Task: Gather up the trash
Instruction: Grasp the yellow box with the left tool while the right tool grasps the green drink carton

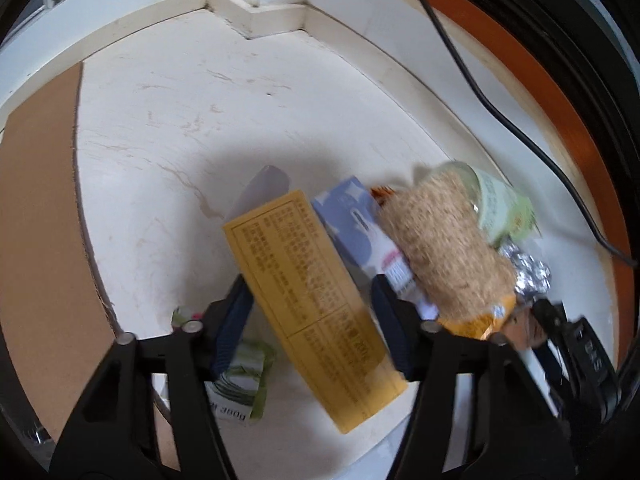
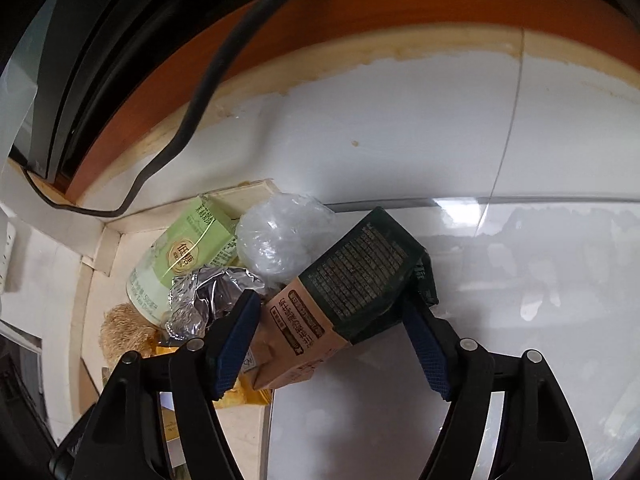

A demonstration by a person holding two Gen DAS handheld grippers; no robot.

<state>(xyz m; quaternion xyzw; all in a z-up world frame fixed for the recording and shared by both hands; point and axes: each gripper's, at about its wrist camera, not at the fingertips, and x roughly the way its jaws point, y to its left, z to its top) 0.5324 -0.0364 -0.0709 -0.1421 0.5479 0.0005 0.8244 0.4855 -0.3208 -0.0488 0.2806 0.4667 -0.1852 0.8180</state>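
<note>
Straddling a yellow box [image 1: 316,304], the left gripper [image 1: 312,312] has its jaws spread wide; the box lies slanted between the blue pads [image 1: 234,320] without clear contact on either side, so no grip shows. Its upper face carries a ruled table of dense small print, too blurred to read. Just right of it lies a blue-and-white carton [image 1: 360,228], then a fuzzy tan clump [image 1: 444,248], with a pale green carton [image 1: 500,204] and crumpled foil [image 1: 528,272] beyond. Under the left pad lies a green-and-white wrapper [image 1: 244,384], with part of an upside-down word reading roughly "boue". All of it rests on a scuffed white floor [image 1: 224,112], beside a brown board [image 1: 40,220].

The right gripper [image 2: 332,340] is also open wide, its jaws either side of a brown-and-dark-green carton [image 2: 344,292] covered in fine print that cannot be read. Behind it sit a ball of clear plastic [image 2: 280,232], the foil [image 2: 200,300] and the green carton [image 2: 188,248], which bears a gold seal with Chinese characters. A black cable [image 2: 192,120] runs along the orange trim [image 2: 360,12] above.
</note>
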